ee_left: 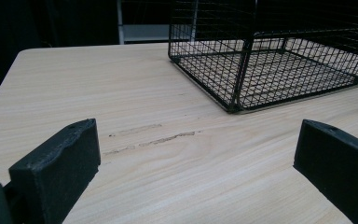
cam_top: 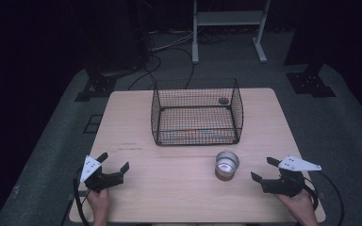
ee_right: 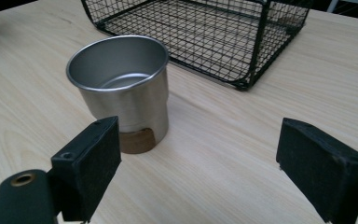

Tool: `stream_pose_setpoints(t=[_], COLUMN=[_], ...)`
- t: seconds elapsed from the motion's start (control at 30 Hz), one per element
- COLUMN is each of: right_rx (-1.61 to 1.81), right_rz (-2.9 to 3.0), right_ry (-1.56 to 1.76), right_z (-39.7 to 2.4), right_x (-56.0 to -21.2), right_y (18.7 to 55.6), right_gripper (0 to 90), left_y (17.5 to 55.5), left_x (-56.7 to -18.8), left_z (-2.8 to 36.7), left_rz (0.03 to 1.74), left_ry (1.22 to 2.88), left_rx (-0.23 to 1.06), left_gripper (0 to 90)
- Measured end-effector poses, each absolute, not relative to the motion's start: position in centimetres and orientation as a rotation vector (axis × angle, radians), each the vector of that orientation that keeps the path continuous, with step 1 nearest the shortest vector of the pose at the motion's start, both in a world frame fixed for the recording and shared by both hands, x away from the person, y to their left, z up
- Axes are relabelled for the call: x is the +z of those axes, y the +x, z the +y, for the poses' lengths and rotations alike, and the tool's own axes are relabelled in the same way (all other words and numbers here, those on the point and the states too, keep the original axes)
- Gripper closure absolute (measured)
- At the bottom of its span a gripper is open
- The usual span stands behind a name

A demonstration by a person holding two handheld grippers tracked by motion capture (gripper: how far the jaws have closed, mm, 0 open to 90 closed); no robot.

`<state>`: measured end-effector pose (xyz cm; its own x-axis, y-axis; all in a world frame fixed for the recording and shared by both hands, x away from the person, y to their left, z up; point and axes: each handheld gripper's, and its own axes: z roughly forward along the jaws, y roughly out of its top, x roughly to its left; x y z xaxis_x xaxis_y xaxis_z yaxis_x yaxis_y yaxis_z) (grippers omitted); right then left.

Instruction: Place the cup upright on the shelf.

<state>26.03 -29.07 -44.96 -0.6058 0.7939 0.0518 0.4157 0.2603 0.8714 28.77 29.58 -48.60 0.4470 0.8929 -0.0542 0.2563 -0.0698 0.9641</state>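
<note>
Nothing looks started: the metal cup [cam_top: 226,164] stands low and middle by the wire basket [cam_top: 196,112] (both grippers wide apart, holding nothing)

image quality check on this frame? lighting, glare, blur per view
High view: dim, dark surround, soft; table lit, bright glare inside the metal cup. Left gripper view: wire basket sharp, near jaws slightly soft. Right gripper view: evenly lit, cup crisp with a mild sheen, no blown highlights.

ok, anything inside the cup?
The cup looks empty: bare metal walls and part of its floor show in the right gripper view. The near rim hides the front of the floor.
</note>
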Motion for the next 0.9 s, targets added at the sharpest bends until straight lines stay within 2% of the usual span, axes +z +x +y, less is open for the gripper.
stream_pose_setpoints(t=[0.9], right_rx=[1.247], right_rz=[2.261], right_ry=[1.011], right_z=[-25.3], right_x=[-45.6], right_y=[25.9], right_gripper=[10.1], left_y=[28.7], left_x=[-48.6], left_z=[29.7], left_rz=[1.028], left_ry=[1.587], left_rx=[0.72], left_gripper=[0.0])
